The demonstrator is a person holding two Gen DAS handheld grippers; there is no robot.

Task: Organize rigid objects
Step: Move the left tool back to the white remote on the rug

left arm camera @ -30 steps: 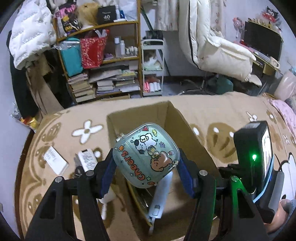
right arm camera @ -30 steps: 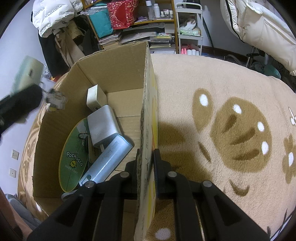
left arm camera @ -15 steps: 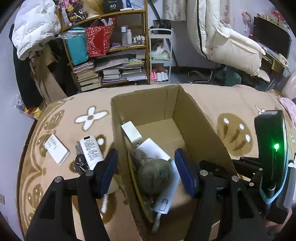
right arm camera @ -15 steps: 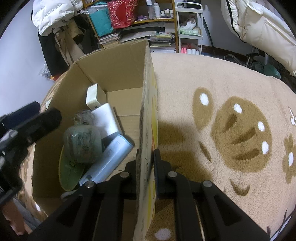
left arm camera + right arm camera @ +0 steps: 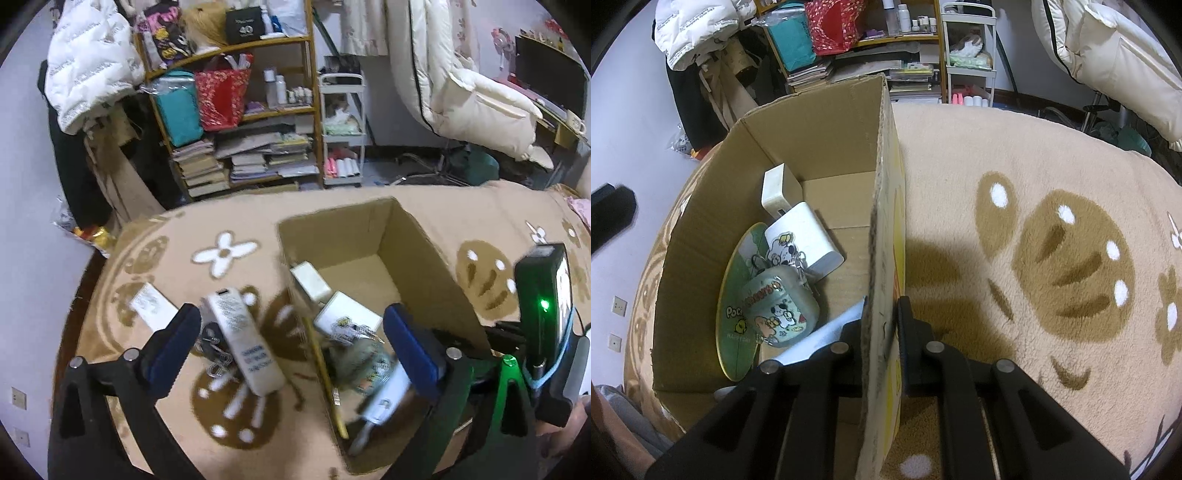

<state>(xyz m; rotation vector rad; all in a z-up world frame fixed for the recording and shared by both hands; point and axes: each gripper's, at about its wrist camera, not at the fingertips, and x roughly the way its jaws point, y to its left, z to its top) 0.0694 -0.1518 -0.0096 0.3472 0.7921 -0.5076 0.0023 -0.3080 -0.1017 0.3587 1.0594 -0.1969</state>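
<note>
An open cardboard box (image 5: 820, 122) stands on the beige patterned rug (image 5: 1052, 155). My right gripper (image 5: 884, 314) is shut on the box's right wall. Inside lies a green cartoon case (image 5: 777, 310) on a round green disc (image 5: 733, 295), beside a white power bank (image 5: 805, 236), a white charger (image 5: 775, 188) and a pale blue device (image 5: 827, 332). My left gripper (image 5: 291, 325) hangs open over the box's left wall (image 5: 314, 332), nothing between its fingers. A white remote (image 5: 243, 339), keys (image 5: 210, 347) and a small white card (image 5: 151, 306) lie on the rug left of the box.
A crowded shelf (image 5: 236, 110) and a white trolley (image 5: 341, 122) stand beyond the rug's far edge. A white coat (image 5: 461, 85) hangs over a chair at the back right. The right gripper's body with a green light (image 5: 543, 306) shows beside the box.
The left gripper opened and the green cartoon case dropped into the box. The left gripper then drew back and to the left. The right gripper stayed clamped on the box wall.
</note>
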